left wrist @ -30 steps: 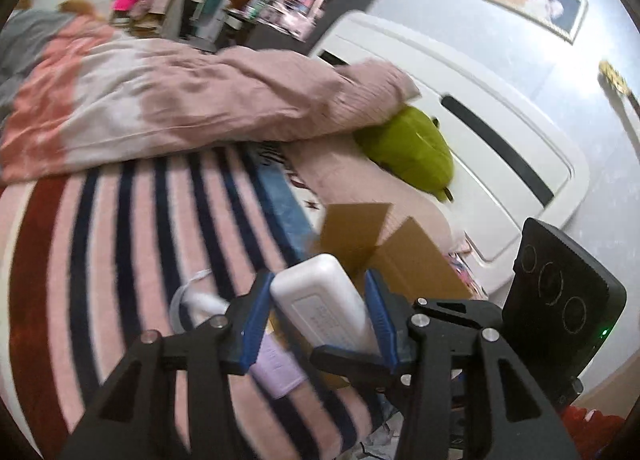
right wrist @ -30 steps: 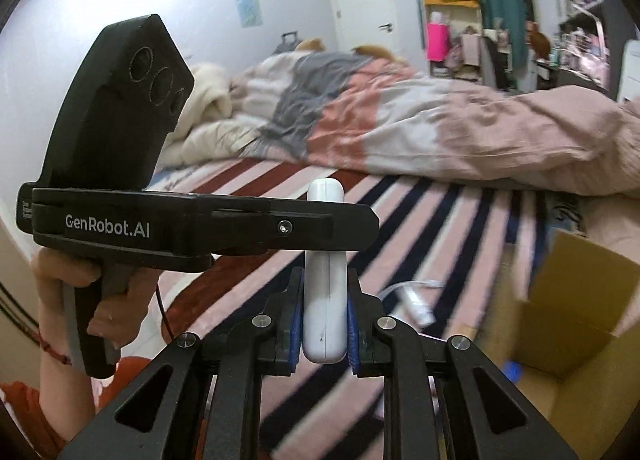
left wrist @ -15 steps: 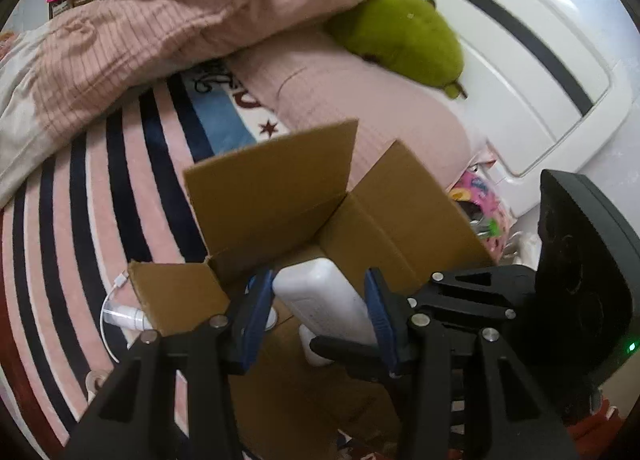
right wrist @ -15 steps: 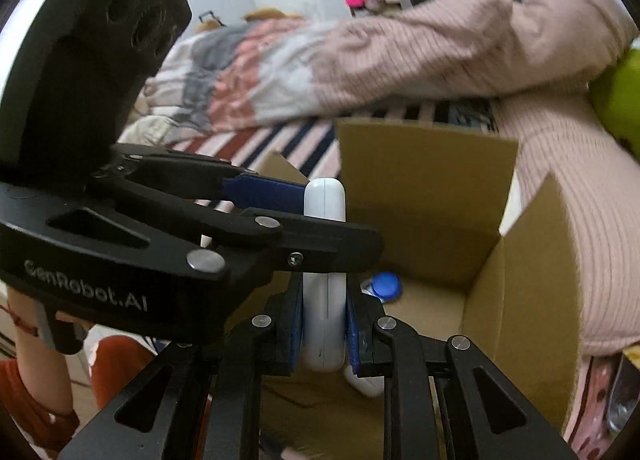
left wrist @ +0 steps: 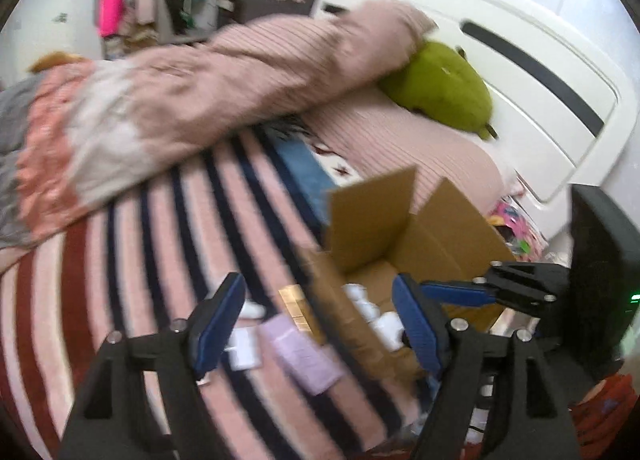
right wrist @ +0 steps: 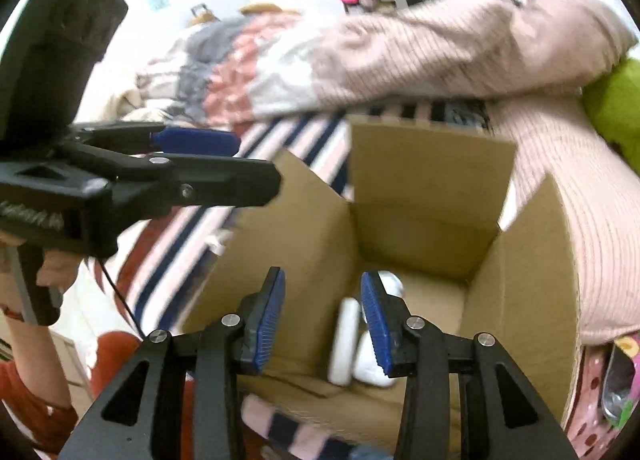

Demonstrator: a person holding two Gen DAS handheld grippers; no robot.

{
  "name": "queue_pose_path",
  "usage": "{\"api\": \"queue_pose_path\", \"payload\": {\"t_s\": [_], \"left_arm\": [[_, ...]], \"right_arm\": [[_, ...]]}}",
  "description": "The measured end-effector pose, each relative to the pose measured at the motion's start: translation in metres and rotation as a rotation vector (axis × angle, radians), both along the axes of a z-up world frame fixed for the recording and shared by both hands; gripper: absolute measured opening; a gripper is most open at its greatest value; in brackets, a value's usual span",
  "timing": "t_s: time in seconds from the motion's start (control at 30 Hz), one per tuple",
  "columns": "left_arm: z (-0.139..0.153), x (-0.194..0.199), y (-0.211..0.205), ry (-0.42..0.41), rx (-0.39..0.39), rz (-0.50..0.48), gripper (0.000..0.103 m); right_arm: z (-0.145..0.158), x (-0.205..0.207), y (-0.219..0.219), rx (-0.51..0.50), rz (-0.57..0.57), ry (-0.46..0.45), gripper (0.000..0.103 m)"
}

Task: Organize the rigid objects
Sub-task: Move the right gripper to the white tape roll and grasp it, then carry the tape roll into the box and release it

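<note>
An open cardboard box (right wrist: 304,244) stands on the striped bed; it also shows in the left wrist view (left wrist: 448,227). White rigid objects (right wrist: 344,340) lie on its bottom, also seen in the left wrist view (left wrist: 376,312). My right gripper (right wrist: 324,316) is open and empty above the box opening. My left gripper (left wrist: 316,320) is open and empty over the box's left edge; it appears at the left of the right wrist view (right wrist: 196,143). A lilac packet (left wrist: 304,352), a gold box (left wrist: 294,308) and white items (left wrist: 244,348) lie on the blanket left of the box.
A pink and grey quilt (left wrist: 180,87) is bunched across the bed. A green plush toy (left wrist: 440,91) lies by the white headboard (left wrist: 540,59). A pink pillow (right wrist: 580,199) lies right of the box. Shelves with clutter stand far behind.
Both grippers have opened and let go of the white adapter they held together; it now lies in the box. The left gripper has drawn back to the left.
</note>
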State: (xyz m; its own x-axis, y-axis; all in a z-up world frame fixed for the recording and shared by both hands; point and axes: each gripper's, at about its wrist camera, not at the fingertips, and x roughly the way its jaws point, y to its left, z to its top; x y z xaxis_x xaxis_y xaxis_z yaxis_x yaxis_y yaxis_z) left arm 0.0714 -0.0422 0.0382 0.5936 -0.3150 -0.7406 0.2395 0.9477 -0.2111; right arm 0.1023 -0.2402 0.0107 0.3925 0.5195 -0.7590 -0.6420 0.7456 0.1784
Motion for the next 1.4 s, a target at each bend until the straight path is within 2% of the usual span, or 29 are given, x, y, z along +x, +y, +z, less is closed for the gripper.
{"api": "queue_pose_path", "payload": {"t_s": [0.07,0.13,0.2,0.27,0.4,0.5,0.6,0.67,0.83,0.93,1.03,1.17,1.27,1.4], "left_arm": [[0.002,-0.017,0.028,-0.041,0.000,0.047,0.082],[-0.003,-0.032,0.054,-0.082,0.042,0.099,0.082],[-0.016,-0.044,0.079,-0.084,0.063,0.144,0.082],[-0.031,-0.052,0.100,-0.072,0.039,0.172,0.082],[-0.072,-0.065,0.140,-0.062,-0.003,0.231,0.082],[-0.105,-0.063,0.156,-0.020,-0.073,0.236,0.082],[-0.134,-0.059,0.170,0.036,-0.093,0.253,0.082],[-0.143,-0.056,0.176,0.067,-0.091,0.281,0.082],[-0.152,-0.055,0.186,0.081,-0.086,0.316,0.082],[-0.154,-0.054,0.189,0.088,-0.084,0.331,0.082],[-0.156,-0.052,0.190,0.095,-0.092,0.329,0.082],[-0.158,-0.051,0.183,0.108,-0.103,0.304,0.082],[-0.147,-0.052,0.172,0.091,-0.165,0.235,0.082],[-0.117,-0.050,0.146,0.052,-0.208,0.154,0.082]], "right_arm": [[0.014,-0.019,0.022,0.028,0.053,-0.057,0.035],[0.020,-0.031,0.048,0.046,0.105,-0.079,0.035],[0.016,-0.046,0.078,0.052,0.166,-0.089,0.035],[0.006,-0.055,0.099,0.055,0.212,-0.074,0.035],[-0.037,-0.062,0.144,0.013,0.278,0.003,0.037],[-0.077,-0.054,0.167,-0.047,0.277,0.055,0.042],[-0.114,-0.036,0.183,-0.103,0.244,0.077,0.045],[-0.134,-0.024,0.188,-0.133,0.208,0.057,0.045],[-0.152,-0.007,0.199,-0.138,0.180,0.044,0.045],[-0.157,-0.002,0.202,-0.140,0.174,0.031,0.045],[-0.158,-0.002,0.208,-0.150,0.184,-0.020,0.040],[-0.152,-0.013,0.206,-0.163,0.214,-0.072,0.040],[-0.140,-0.022,0.202,-0.142,0.228,-0.075,0.040],[-0.099,-0.041,0.194,-0.089,0.270,-0.126,0.040]]}}
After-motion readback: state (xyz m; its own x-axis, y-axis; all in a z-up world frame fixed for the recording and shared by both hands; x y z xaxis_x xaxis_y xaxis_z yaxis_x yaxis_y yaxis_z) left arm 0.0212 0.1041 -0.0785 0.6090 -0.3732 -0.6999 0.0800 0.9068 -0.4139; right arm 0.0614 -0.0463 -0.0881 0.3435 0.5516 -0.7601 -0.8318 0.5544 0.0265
